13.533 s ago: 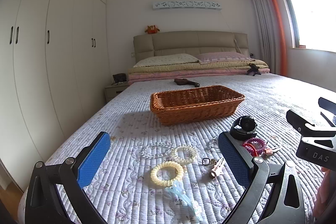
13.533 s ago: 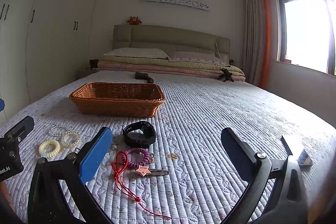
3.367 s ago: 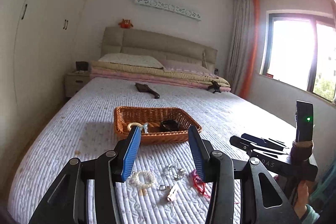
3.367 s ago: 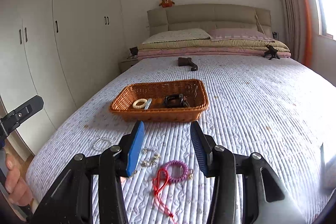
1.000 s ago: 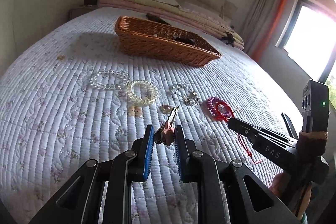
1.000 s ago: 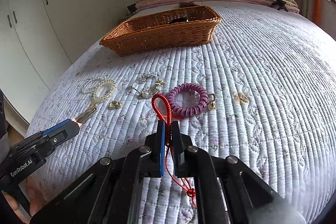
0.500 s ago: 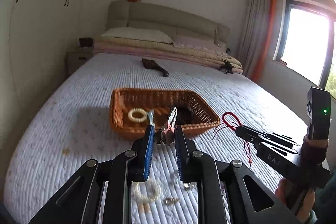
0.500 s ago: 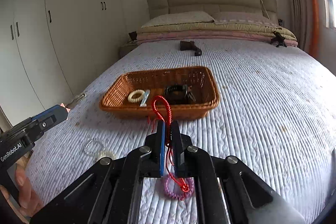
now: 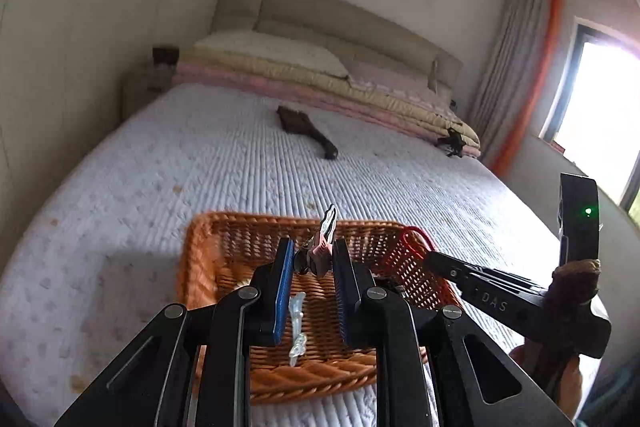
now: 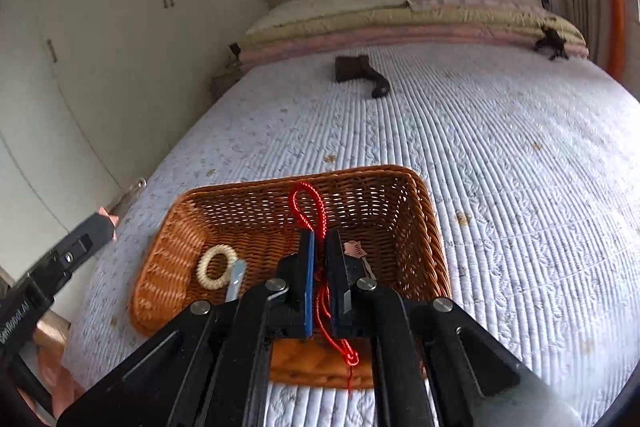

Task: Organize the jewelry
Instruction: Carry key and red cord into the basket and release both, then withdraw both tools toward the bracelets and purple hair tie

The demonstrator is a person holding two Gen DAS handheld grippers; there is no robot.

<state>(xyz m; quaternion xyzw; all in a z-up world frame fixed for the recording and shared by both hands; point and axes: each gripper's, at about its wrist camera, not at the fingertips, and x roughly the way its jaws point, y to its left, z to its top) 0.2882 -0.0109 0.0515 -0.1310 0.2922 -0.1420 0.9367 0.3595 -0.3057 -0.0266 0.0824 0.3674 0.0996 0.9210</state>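
Both tools, left [image 9: 310,261] and right [image 10: 319,253], now hover clamped over the basket [image 10: 434,227].

Quilted bed [image 10: 500,155] bearing wicker basket [image 10: 424,203]

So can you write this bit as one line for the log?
left gripper: shut on pink hair clip | right gripper: shut on red cord | both above brown wicker basket
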